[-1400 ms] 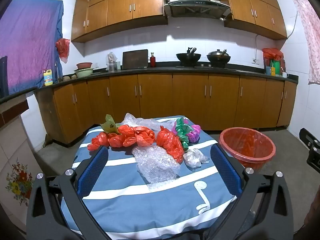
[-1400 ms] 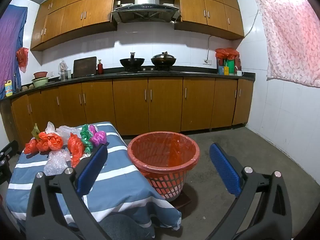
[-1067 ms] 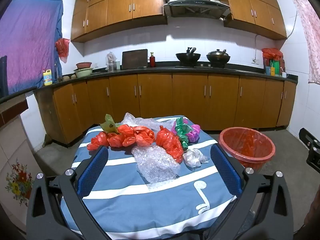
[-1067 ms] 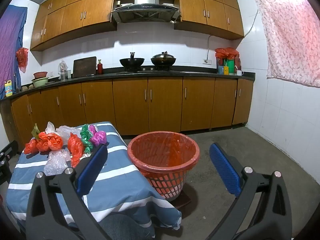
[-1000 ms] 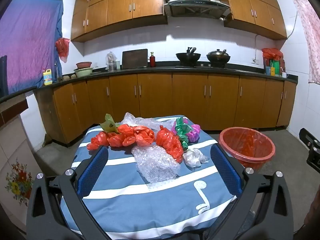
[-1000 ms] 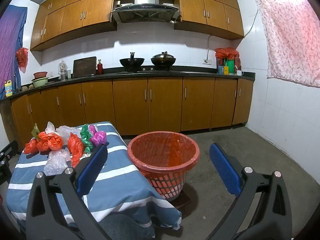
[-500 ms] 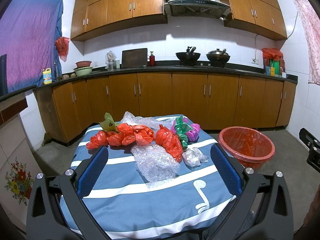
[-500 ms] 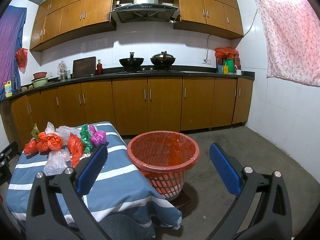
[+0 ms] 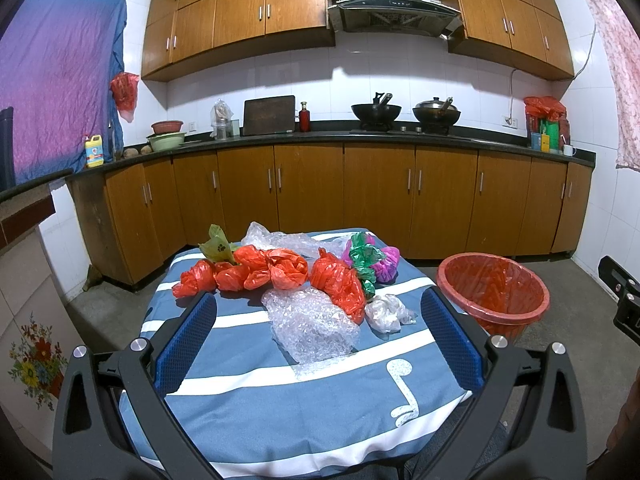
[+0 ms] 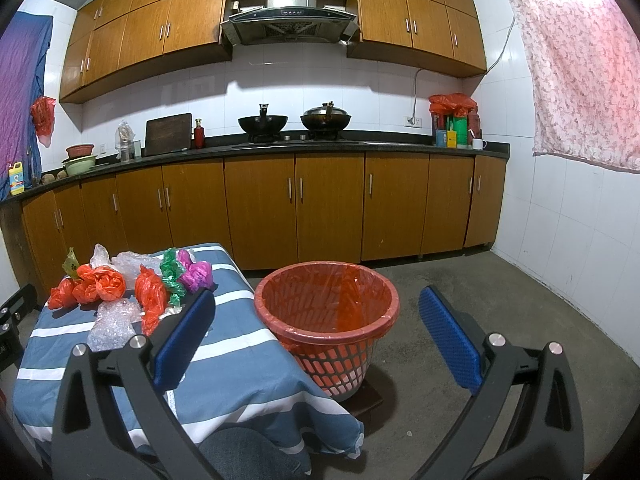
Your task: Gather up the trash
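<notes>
While we hold both claws spread wide and empty, our left gripper (image 9: 320, 336) hangs over the striped tablecloth (image 9: 256, 400), facing the bubble wrap (image 9: 312, 324), orange bags (image 9: 256, 270) and a white wad (image 9: 386, 312). Our right gripper (image 10: 318, 334) faces the red-lined basket (image 10: 326, 312) standing on the floor just beside the table.

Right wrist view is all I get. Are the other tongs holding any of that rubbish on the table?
Observer: No. The left tongs are open and empty, hovering before the bubble wrap.
Operator: Is any rubbish hidden from me?
Observer: Yes, a small crumpled white bag lies beside the bubble wrap, on the side nearer the basket.
Operator: Is the cloth just stripes?
Observer: No, the tablecloth has a white music note near its front edge.
</notes>
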The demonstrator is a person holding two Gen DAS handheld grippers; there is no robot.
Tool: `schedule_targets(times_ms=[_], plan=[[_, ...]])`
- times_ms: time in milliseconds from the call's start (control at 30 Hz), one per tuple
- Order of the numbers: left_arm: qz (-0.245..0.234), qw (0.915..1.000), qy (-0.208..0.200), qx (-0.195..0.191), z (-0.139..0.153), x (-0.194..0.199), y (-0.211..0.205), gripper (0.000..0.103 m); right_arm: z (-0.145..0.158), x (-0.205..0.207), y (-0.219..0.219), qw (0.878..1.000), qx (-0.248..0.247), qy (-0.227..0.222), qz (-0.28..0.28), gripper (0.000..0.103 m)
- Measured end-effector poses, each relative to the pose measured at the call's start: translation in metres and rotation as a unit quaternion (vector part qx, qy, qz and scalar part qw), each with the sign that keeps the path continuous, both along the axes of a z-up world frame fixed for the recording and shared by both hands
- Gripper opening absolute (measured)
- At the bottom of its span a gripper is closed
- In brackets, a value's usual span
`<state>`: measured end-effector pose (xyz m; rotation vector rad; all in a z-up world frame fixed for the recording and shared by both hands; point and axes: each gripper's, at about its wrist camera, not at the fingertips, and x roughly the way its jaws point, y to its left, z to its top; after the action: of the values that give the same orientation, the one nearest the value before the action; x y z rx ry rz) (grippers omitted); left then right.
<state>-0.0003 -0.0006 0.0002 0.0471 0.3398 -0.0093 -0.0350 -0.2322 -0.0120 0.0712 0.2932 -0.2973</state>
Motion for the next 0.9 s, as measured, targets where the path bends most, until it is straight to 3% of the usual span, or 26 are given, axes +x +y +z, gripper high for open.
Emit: schedule_targets(times_ms=[900], plan=[[0.000,1.0000,0.001,-0.001,-0.0001,0.0004,0.0007,0.101,-0.0010,0.0012,0.0010,1.000,0.001,0.000,0.000,0.099]])
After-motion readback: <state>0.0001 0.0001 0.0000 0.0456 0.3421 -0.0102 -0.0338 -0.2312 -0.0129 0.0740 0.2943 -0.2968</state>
